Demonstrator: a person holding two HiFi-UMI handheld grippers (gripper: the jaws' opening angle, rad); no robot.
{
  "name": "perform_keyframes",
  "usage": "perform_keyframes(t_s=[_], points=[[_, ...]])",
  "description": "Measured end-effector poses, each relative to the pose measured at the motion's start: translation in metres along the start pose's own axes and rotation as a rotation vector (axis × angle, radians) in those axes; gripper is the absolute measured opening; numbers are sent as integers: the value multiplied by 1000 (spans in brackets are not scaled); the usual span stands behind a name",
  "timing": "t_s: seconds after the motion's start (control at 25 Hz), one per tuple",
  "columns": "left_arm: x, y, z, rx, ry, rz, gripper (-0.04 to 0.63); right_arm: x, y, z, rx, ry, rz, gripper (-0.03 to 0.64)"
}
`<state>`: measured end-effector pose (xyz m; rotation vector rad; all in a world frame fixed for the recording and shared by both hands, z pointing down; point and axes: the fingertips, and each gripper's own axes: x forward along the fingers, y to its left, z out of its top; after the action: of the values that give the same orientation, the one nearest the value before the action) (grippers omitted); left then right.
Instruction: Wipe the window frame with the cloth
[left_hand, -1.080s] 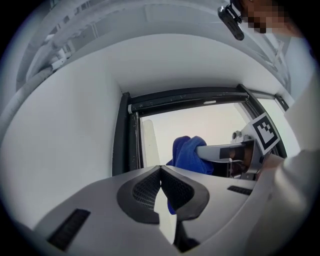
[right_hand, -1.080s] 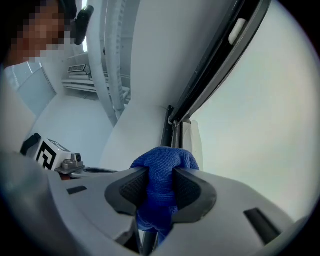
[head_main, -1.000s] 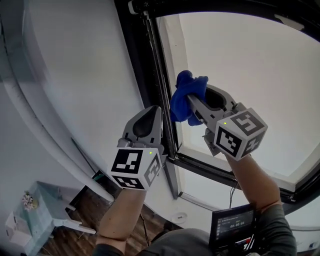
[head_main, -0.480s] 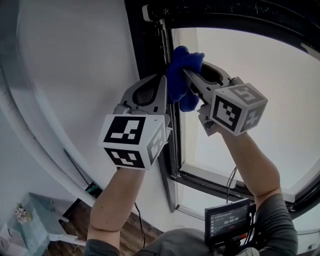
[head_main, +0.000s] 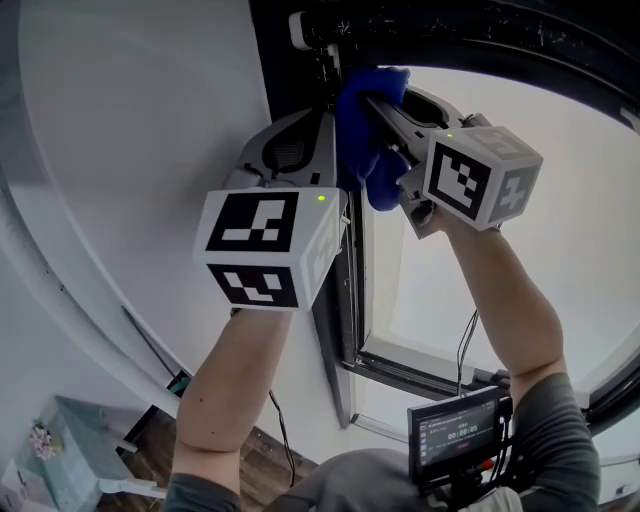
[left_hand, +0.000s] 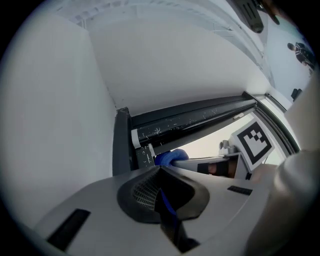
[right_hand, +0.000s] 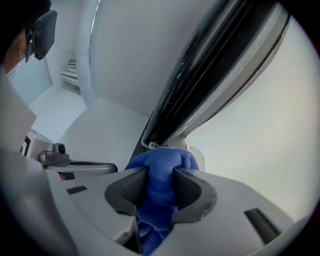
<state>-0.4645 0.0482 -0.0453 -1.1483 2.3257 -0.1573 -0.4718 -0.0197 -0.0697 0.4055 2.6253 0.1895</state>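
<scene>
A blue cloth (head_main: 358, 135) is bunched between the jaws of my right gripper (head_main: 366, 103), which is shut on it. The cloth presses against the black vertical window frame (head_main: 346, 290) close to its upper corner. In the right gripper view the cloth (right_hand: 161, 167) bulges out past the jaws, just under the dark frame rail (right_hand: 210, 75). My left gripper (head_main: 318, 125) is raised beside it on the left, touching the frame's side, jaws shut with nothing between them. In the left gripper view, the cloth (left_hand: 170, 158) peeks out beyond the left gripper (left_hand: 159, 172), below the top rail (left_hand: 200, 117).
A white wall (head_main: 130, 130) runs left of the frame and bright window glass (head_main: 560, 250) lies to its right. A small monitor (head_main: 458, 436) hangs at the person's chest. A white clip (head_main: 300, 25) sits at the frame's top. Pale furniture (head_main: 60, 440) stands far below.
Both grippers have risen along the vertical frame. The cloth has slid from mid-height up to the frame's top corner, still held by the right gripper.
</scene>
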Motion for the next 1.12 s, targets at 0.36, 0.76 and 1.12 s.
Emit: perform_keyframes(t_s=[0.36, 0.76, 1.12], points=[[-6, 0, -24, -43, 30, -29, 11, -1, 0, -18, 25, -1, 6, 132], [-16, -9, -70, -94, 73, -7, 10, -19, 1, -79, 70, 76, -2, 132], [-33, -29, -121, -142, 139, -9, 11, -41, 5, -140, 106, 137, -3, 132]])
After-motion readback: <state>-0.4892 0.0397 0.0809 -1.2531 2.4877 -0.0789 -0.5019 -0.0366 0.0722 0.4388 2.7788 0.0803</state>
